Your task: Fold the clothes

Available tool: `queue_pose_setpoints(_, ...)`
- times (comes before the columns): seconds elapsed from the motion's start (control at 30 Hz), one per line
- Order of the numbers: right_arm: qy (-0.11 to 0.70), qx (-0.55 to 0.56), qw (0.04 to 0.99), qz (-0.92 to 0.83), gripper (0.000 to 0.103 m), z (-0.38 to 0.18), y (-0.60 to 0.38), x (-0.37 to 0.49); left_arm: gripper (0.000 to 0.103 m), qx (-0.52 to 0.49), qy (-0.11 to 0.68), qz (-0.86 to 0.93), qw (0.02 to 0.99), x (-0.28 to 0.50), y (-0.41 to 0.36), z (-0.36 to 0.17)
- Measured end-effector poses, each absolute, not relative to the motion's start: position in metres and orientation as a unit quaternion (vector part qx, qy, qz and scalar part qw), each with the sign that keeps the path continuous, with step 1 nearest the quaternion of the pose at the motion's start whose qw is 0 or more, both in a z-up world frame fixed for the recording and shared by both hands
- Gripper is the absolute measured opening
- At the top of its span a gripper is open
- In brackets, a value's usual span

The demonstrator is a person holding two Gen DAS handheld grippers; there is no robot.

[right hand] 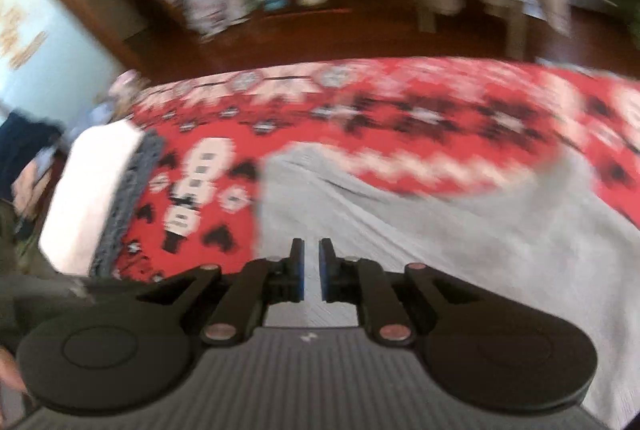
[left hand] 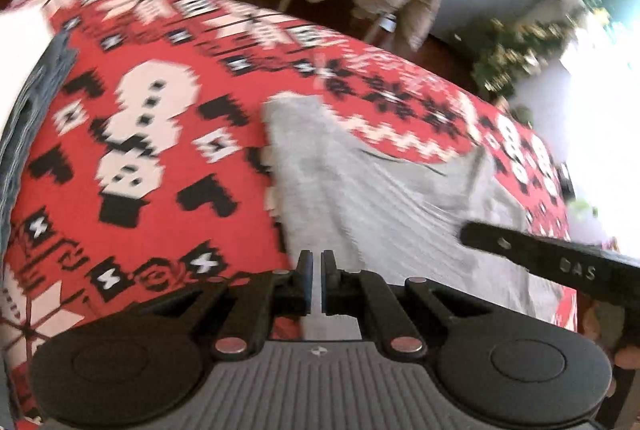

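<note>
- My left gripper hangs over the near edge of the grey garment; the tongs are nearly together with only a thin gap, and I see no cloth pinched between them.
- My right gripper is also over the grey garment; the tongs are close together with a narrow slit, nothing visibly clamped, and the blur makes the tips hard to read.
- The grey garment lies spread on the red patterned cover, near and right of centre, with its far edge reaching the white zigzag band.
- In the left wrist view, the right gripper's black finger pokes in from the right, above the garment's right part.
- A white folded cloth with a grey fringed edge sits at the left end of the cover.
- Both views are motion-blurred.
</note>
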State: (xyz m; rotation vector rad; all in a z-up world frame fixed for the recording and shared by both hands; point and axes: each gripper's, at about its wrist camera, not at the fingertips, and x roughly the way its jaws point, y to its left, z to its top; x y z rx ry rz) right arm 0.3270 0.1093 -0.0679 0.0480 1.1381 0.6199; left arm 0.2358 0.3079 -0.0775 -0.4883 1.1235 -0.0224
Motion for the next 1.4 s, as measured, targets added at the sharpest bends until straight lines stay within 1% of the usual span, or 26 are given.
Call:
queue_pose_setpoints(0.17, 0.548, 0.046, 0.823, 0.142, 0.014, -0.063, 0.001, 0.301, 0.003, -0.191, 0.549, -0.057, 0.812, 0.238, 0.264, -0.071)
queue_pose_setpoints(0.27, 0.552, 0.047, 0.831, 0.062, 0.014, -0.069, -0.058, 0.291, 0.003, -0.176, 0.562, -0.080, 0.804, 0.237, 0.233, -0.072)
queue_pose_setpoints(0.33, 0.552, 0.047, 0.833, 0.009, 0.021, -0.074, -0.098, 0.284, 0.004, -0.162, 0.567, -0.092, 0.803, 0.238, 0.208, -0.072)
queue_pose_setpoints(0.37, 0.552, 0.052, 0.832, -0.013, 0.028, -0.076, -0.115, 0.281, 0.004, -0.154, 0.568, -0.097, 0.802, 0.239, 0.193, -0.071)
queue_pose_setpoints(0.47, 0.560, 0.082, 0.823, -0.050, 0.028, -0.086, -0.161, 0.276, 0.004, -0.144, 0.572, -0.116, 0.799, 0.246, 0.154, -0.070)
queue_pose_setpoints(0.6, 0.565, 0.131, 0.813, -0.050, 0.028, -0.097, -0.195, 0.269, 0.004, -0.119, 0.572, -0.146, 0.798, 0.258, 0.100, -0.068)
queue_pose_setpoints(0.73, 0.573, 0.192, 0.796, -0.033, 0.029, -0.107, -0.201, 0.272, 0.004, -0.113, 0.576, -0.152, 0.795, 0.267, 0.063, -0.067)
queue_pose_setpoints(0.83, 0.586, 0.228, 0.776, -0.038, 0.031, -0.113, -0.199, 0.273, 0.004, -0.106, 0.580, -0.146, 0.795, 0.268, 0.051, -0.063)
queue_pose_setpoints(0.9, 0.590, 0.249, 0.766, -0.053, 0.035, -0.117, -0.200, 0.271, 0.004, -0.095, 0.578, -0.145, 0.797, 0.268, 0.050, -0.059)
queue_pose_setpoints(0.97, 0.589, 0.270, 0.759, -0.064, 0.038, -0.120, -0.204, 0.268, 0.005, -0.087, 0.578, -0.141, 0.799, 0.268, 0.051, -0.056)
queue_pose_setpoints(1.03, 0.585, 0.283, 0.758, -0.057, 0.038, -0.122, -0.206, 0.270, 0.005, -0.087, 0.578, -0.133, 0.800, 0.267, 0.057, -0.055)
queue_pose_setpoints(1.13, 0.583, 0.308, 0.750, -0.046, 0.037, -0.126, -0.207, 0.272, 0.005, -0.092, 0.580, -0.123, 0.800, 0.266, 0.067, -0.056)
queue_pose_setpoints(1.17, 0.583, 0.308, 0.750, -0.048, 0.034, -0.127, -0.206, 0.273, 0.005, -0.093, 0.580, -0.121, 0.800, 0.265, 0.070, -0.057)
queue_pose_setpoints(1.2, 0.583, 0.307, 0.750, -0.051, 0.025, -0.127, -0.205, 0.274, 0.005, -0.093, 0.579, -0.121, 0.801, 0.264, 0.073, -0.057)
queue_pose_setpoints(1.23, 0.582, 0.302, 0.753, -0.055, 0.021, -0.128, -0.203, 0.274, 0.005, -0.095, 0.577, -0.123, 0.802, 0.264, 0.076, -0.058)
queue_pose_setpoints(1.3, 0.579, 0.282, 0.762, -0.061, 0.007, -0.128, -0.197, 0.275, 0.005, -0.095, 0.576, -0.129, 0.801, 0.263, 0.082, -0.060)
queue_pose_setpoints(1.4, 0.574, 0.246, 0.778, -0.068, 0.003, -0.122, -0.185, 0.276, 0.005, -0.095, 0.574, -0.139, 0.801, 0.261, 0.093, -0.060)
